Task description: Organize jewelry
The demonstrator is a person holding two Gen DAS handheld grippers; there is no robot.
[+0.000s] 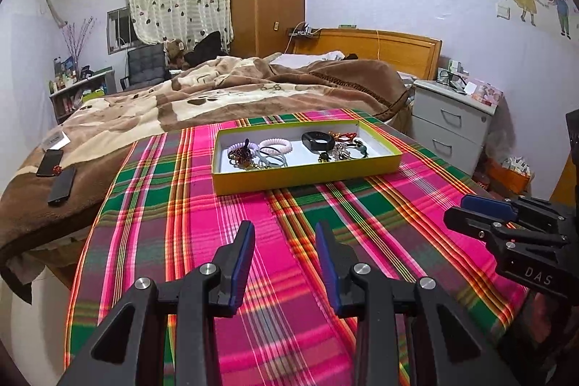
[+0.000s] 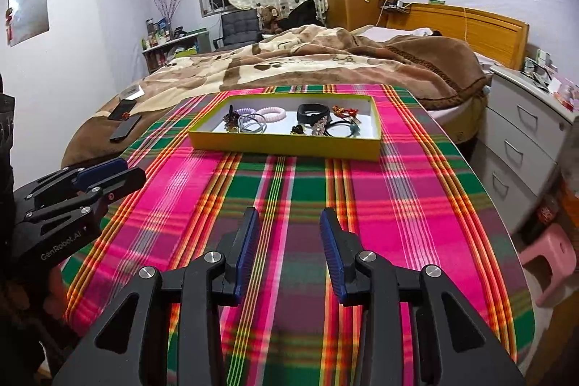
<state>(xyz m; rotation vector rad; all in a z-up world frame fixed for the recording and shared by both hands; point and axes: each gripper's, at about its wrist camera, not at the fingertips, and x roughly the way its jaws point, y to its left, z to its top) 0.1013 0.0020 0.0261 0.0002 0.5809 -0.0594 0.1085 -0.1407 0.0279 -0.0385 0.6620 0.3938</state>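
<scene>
I see jewelry (image 2: 289, 122) loose in the yellow tray (image 2: 282, 143) on the plaid surface (image 2: 398, 205): light, tangly, slippery; I'd pinch bands. Left hand-held gripper (image 1: 284, 241) and right hand-held gripper (image 2: 289, 227) spread, empty.

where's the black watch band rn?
Both views: black watch band lies inside the yellow tray, right of centre, between the pink coil hair tie and red trinkets.

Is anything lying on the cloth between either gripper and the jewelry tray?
Nothing visible: only bare plaid tablecloth lies between the open left gripper, the open right gripper and the yellow tray holding the jewelry.
</scene>
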